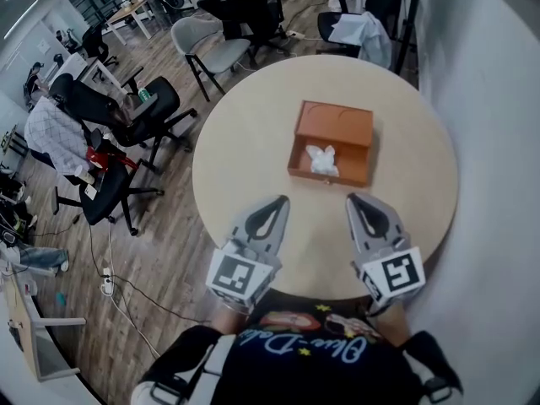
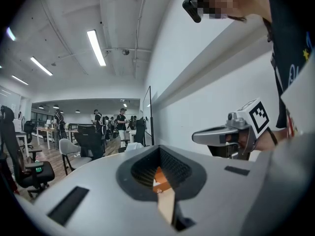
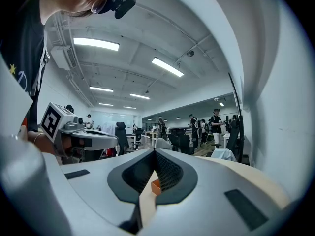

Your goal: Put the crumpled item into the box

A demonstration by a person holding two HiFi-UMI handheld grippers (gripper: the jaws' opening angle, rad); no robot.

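Note:
An orange-brown box point(image 1: 334, 123) lies open at the middle of the round beige table point(image 1: 245, 150), its lid folded back away from me. A white crumpled item point(image 1: 322, 160) rests inside its tray. Both grippers hover over the table's near edge and point at the box. My left gripper point(image 1: 280, 202) is shut and holds nothing, a short way left of the box's front. My right gripper point(image 1: 353, 199) is also shut and holds nothing, just in front of the box's right corner. In each gripper view a sliver of the orange box point(image 2: 160, 177) point(image 3: 155, 186) shows between the closed jaws.
Office chairs point(image 1: 126, 112) stand on the wooden floor to the left and behind the table point(image 1: 211, 45). One chair with a white cloth point(image 1: 361, 30) is at the back. A pale wall point(image 1: 489, 99) runs along the right. People stand far off in the office point(image 2: 120, 122).

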